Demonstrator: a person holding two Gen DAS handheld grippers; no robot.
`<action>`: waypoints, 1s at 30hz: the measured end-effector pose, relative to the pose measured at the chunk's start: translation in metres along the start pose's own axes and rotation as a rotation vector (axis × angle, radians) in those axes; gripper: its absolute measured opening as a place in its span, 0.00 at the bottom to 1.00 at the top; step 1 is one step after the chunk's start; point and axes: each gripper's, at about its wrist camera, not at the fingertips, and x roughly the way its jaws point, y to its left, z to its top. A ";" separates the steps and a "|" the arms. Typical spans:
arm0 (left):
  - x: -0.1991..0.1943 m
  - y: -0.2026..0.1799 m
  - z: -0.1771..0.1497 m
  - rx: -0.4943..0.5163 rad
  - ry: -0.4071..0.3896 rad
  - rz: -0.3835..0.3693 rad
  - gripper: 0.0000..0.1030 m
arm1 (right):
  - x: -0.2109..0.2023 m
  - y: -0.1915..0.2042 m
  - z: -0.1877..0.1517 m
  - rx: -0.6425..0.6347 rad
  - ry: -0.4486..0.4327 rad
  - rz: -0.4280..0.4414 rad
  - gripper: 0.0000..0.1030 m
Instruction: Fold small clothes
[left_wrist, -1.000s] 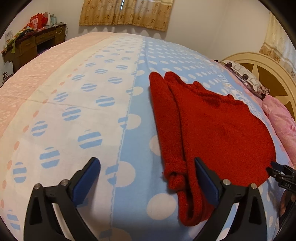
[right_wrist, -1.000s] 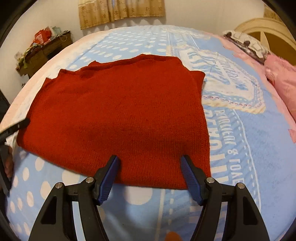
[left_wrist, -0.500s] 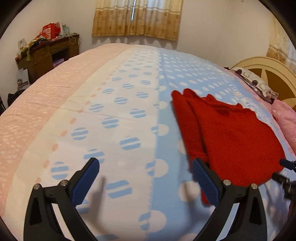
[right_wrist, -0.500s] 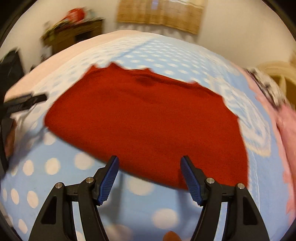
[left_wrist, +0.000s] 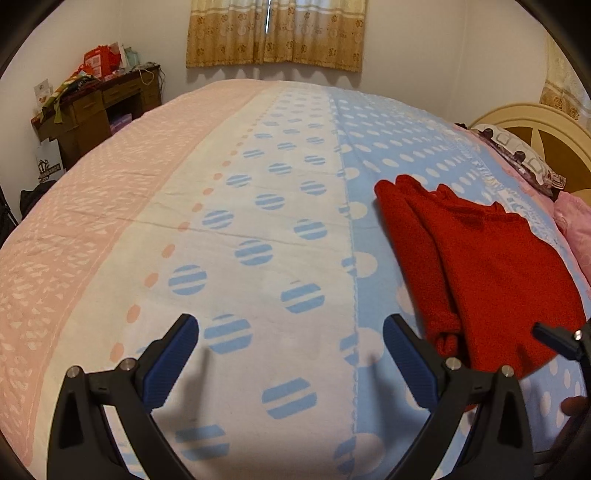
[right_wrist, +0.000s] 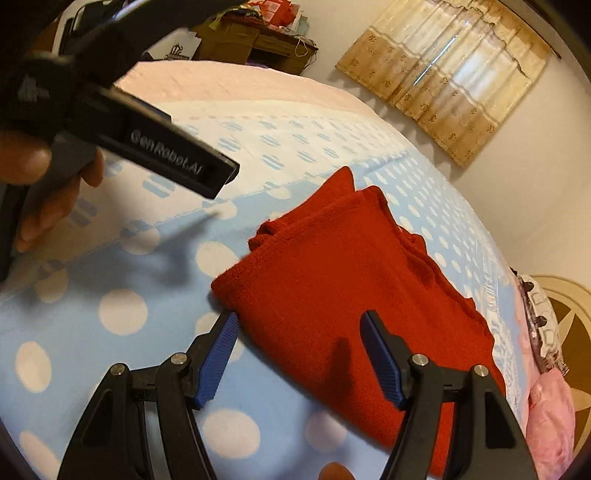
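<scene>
My left gripper (left_wrist: 290, 354) has its blue-padded jaws spread wide and holds nothing; it hangs over the bed's quilt (left_wrist: 258, 221), a cotton cover banded pink, white and pale blue with dots and striped circles. The folded red knitted sweater (left_wrist: 491, 273) lies flat on the blue band, to the right of this gripper and apart from it, its bunched sleeve edge nearest the right jaw. My right gripper (right_wrist: 299, 354) is likewise wide open and empty, poised above the near edge of the same sweater (right_wrist: 351, 295); whether the pads touch the knit I cannot tell. In the right wrist view the left gripper's black body (right_wrist: 147, 136) crosses the upper left, with my left hand (right_wrist: 40, 184) around its handle. At the far left stands a brown wooden desk (left_wrist: 96, 110) piled with clutter; beige patterned curtains (left_wrist: 277, 33) hang on the far wall. A cream headboard (left_wrist: 535, 122) and pink pillow (left_wrist: 576, 229) sit at the right.
</scene>
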 end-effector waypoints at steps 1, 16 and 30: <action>0.002 0.001 0.001 -0.004 0.006 -0.008 0.99 | 0.003 0.000 -0.001 0.005 0.002 -0.006 0.67; 0.017 -0.016 0.035 -0.038 0.026 -0.219 0.99 | 0.016 0.010 -0.004 -0.013 -0.007 -0.052 0.46; 0.066 -0.058 0.070 -0.048 0.103 -0.377 0.92 | 0.016 0.015 -0.008 -0.025 -0.015 -0.068 0.42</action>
